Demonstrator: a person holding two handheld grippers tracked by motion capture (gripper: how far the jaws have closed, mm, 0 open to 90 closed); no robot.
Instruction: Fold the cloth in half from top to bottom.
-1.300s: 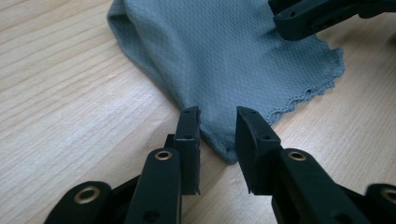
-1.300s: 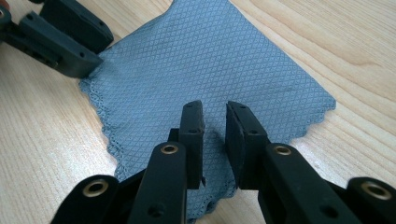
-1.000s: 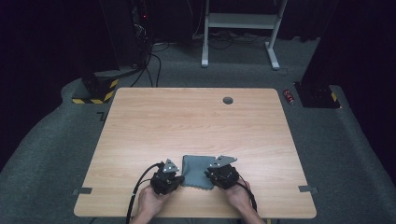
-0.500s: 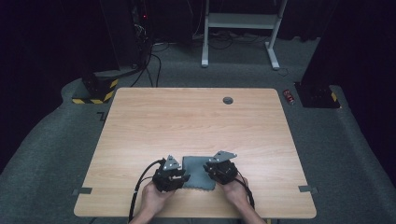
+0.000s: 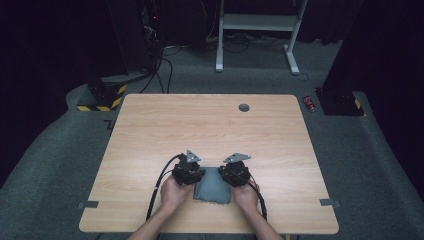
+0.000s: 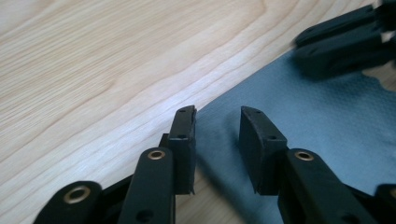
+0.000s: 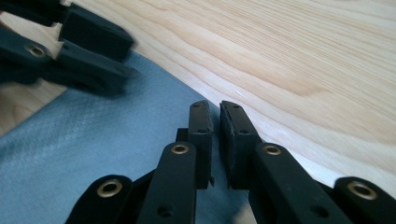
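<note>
A grey-blue cloth (image 5: 212, 186) lies flat near the table's front edge, between my two grippers. My left gripper (image 5: 195, 175) stands at its far left corner. In the left gripper view the jaws (image 6: 218, 116) are open astride the cloth's (image 6: 317, 121) edge, having just been opening, and the pads touch nothing. My right gripper (image 5: 231, 175) is at the far right corner. Its jaws (image 7: 214, 106) have just been closing and keep a narrow gap over the cloth's (image 7: 93, 140) edge. I see no fold pinched between them.
The wooden table (image 5: 200, 125) has a round cable hole (image 5: 243, 107) near its far edge and tape marks (image 5: 87, 204) at the front corners. On the floor beyond are a red can (image 5: 310, 103), a yellow-black striped block (image 5: 102, 97) and a white desk frame (image 5: 257, 22).
Both hands have moved away from the person along the cloth's sides, from its middle to its far corners. The cloth itself has stayed in place.
</note>
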